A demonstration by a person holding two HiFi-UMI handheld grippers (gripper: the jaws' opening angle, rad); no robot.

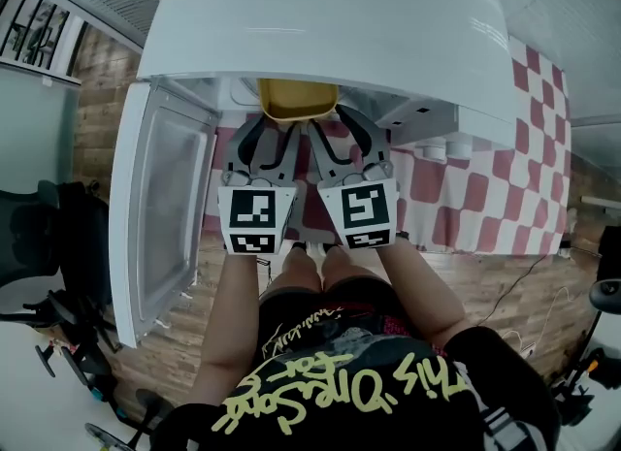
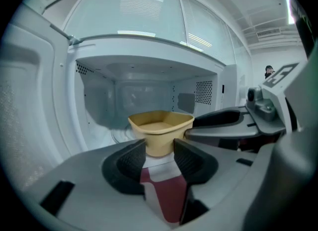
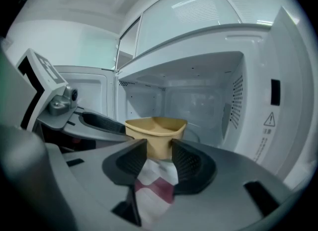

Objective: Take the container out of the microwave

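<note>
A yellow, square-rimmed container (image 1: 297,100) hangs at the mouth of the white microwave (image 1: 330,32), whose door (image 1: 160,207) stands open to the left. My left gripper (image 1: 275,127) holds its left side and my right gripper (image 1: 338,127) its right side. In the left gripper view the container (image 2: 161,125) sits between the dark pads (image 2: 130,160) of the left gripper (image 2: 159,149), which press on its lower wall. The right gripper view shows the same container (image 3: 155,129) pinched by the right gripper (image 3: 159,150). The container's inside looks empty.
The microwave cavity (image 2: 144,96) lies behind the container, with the glass turntable (image 2: 119,134) on its floor. A red and white checked cloth (image 1: 466,197) covers the table beneath. Brick-pattern floor and dark equipment (image 1: 68,342) lie at the left.
</note>
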